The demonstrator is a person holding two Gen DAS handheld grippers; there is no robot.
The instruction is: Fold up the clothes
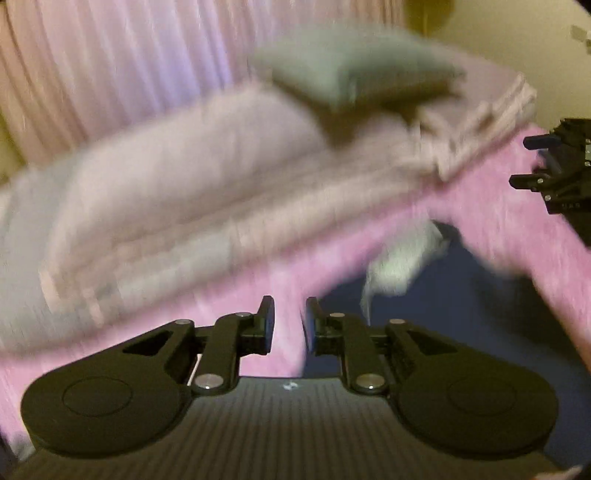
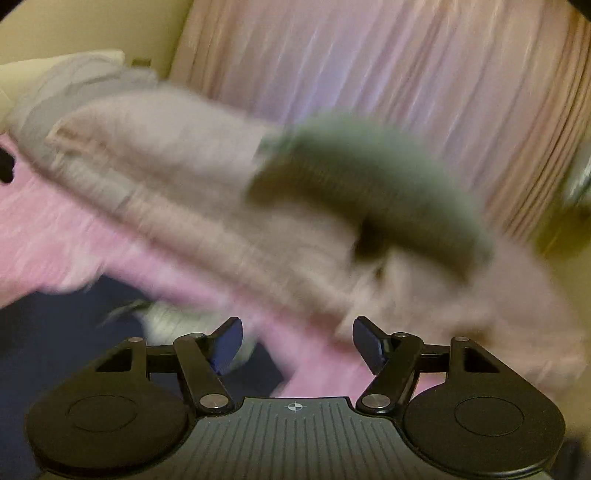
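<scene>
Both jaws stand apart with nothing between them: the left gripper (image 1: 288, 321) by a narrow gap, the right gripper (image 2: 297, 343) wide. Beneath them a dark navy garment (image 1: 424, 295) lies on the pink bedspread (image 1: 498, 206), its long axis lost in blur, a crumpled white cloth (image 1: 402, 258) on top. Beyond lie pale pillows (image 1: 177, 184), a grey-green cushion (image 1: 347, 66) and pink curtains (image 2: 369, 55).

Blurred throughout. Pleated pale pink curtain (image 2: 388, 74) behind, glowing with soft light. Cream wall (image 2: 74, 29) beside it. Pink bed cover (image 1: 258, 280) below, pale pillows (image 1: 184, 166) and grey-green cushion (image 1: 351, 70) stacked along its far edge.
</scene>
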